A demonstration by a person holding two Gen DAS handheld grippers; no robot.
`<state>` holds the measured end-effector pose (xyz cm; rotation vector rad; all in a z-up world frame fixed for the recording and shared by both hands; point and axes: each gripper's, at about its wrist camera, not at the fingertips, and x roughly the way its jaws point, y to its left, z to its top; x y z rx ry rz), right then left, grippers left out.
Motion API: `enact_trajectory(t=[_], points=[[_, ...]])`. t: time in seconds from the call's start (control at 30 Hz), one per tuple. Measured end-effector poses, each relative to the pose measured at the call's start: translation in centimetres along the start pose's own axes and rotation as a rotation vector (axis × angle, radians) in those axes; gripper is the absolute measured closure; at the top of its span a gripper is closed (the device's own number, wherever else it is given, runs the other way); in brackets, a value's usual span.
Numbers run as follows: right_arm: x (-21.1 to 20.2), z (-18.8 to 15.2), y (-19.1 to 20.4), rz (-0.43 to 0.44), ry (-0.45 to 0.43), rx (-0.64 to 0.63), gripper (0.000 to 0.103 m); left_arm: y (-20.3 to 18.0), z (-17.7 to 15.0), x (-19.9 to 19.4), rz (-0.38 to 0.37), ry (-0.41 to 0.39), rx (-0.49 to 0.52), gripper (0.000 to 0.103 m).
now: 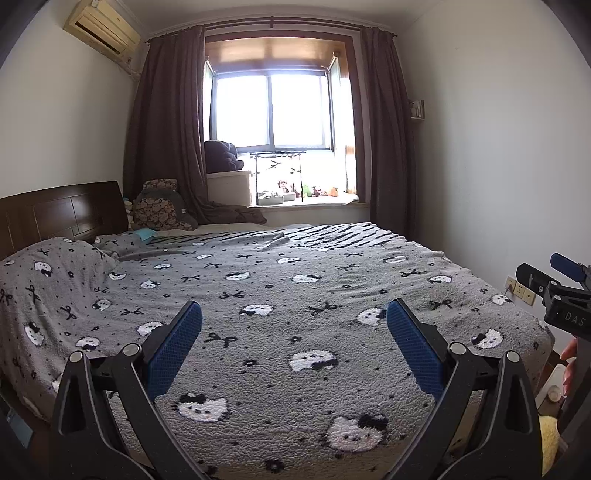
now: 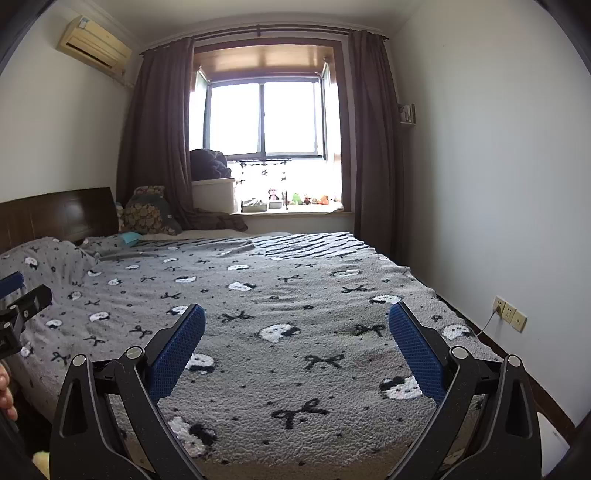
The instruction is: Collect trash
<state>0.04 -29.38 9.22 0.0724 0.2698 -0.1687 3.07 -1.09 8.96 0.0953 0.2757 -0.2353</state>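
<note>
Both tongs, left tongs (image 1: 294, 323) and right tongs (image 2: 297, 326), are hovering apart and empty over the bed (image 1: 332, 280); a teal scrap (image 1: 146, 233) is lying far ahead-left, nearer the left.

We count one bed (image 1: 280, 295), one wooden headboard (image 1: 62, 214), two brown curtains (image 1: 166, 125), one window (image 1: 271, 110), one air conditioner (image 1: 103, 31), three wall sockets (image 2: 509, 313), and two grippers, the left gripper (image 1: 294, 325) and right gripper (image 2: 297, 328), both spread wide.
</note>
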Motion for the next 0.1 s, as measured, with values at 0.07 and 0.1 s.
enact_trajectory(t=[0.07,0.1], points=[[0.04,0.00,0.13,0.004,0.002,-0.003,0.003,-0.11,0.00,-0.06,0.008,0.000,0.000,0.008],[0.07,-0.01,0.19,0.005,0.002,-0.004,0.003,-0.13,0.01,-0.02,0.014,0.001,0.002,0.008]])
